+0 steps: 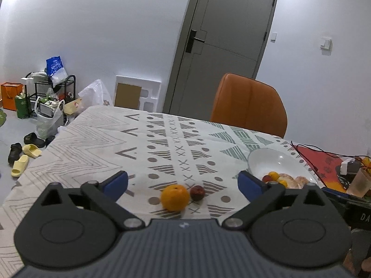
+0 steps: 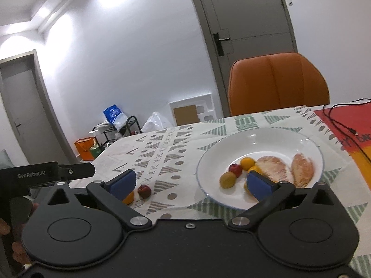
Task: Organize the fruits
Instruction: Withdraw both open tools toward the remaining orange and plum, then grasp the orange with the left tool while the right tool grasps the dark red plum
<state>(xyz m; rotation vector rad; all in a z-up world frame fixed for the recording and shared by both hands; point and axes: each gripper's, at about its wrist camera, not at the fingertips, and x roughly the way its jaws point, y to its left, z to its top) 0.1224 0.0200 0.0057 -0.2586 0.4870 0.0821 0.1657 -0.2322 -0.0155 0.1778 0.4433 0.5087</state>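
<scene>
Left gripper point(image 1: 183, 183): jaws spread wide, nothing held; its blue pads point(image 1: 117, 181) stand either side of two fruits on the patterned tablecloth point(image 1: 97, 143). Between the pads, close in front, lies an orange point(image 1: 175, 197); touching or just beside it on its right, a small dark red fruit point(image 1: 197, 192); both rest on the cloth, outside the dish.

Right gripper point(image 2: 192, 183): jaws likewise wide apart, empty; its left pad point(image 2: 123, 184) partly covers the orange point(image 2: 128, 199) in that view, with the red fruit point(image 2: 144, 191) just beside; its right pad point(image 2: 259, 185) hangs over the near part of the white plate point(image 2: 208, 162). The body of the left gripper, marked GenRobot.AI, shows at the left edge of the right wrist view.

Plate contents: a yellow-green round fruit point(image 2: 227, 180), a small red fruit point(image 2: 235, 169), a small orange-yellow fruit point(image 2: 247, 162), another yellow piece point(image 2: 254, 169) partly behind the pad; two pale peeled segments point(image 2: 276, 169) lie towards the right side of the plate.

Further off: a red mat point(image 2: 343, 125) with a black cable point(image 2: 336, 118) across it, right of the plate; an orange chair point(image 2: 278, 83) at the far edge of the table; a grey door point(image 1: 225, 46) behind; bags and a shoe rack point(image 1: 55, 90) on the floor to the left.
</scene>
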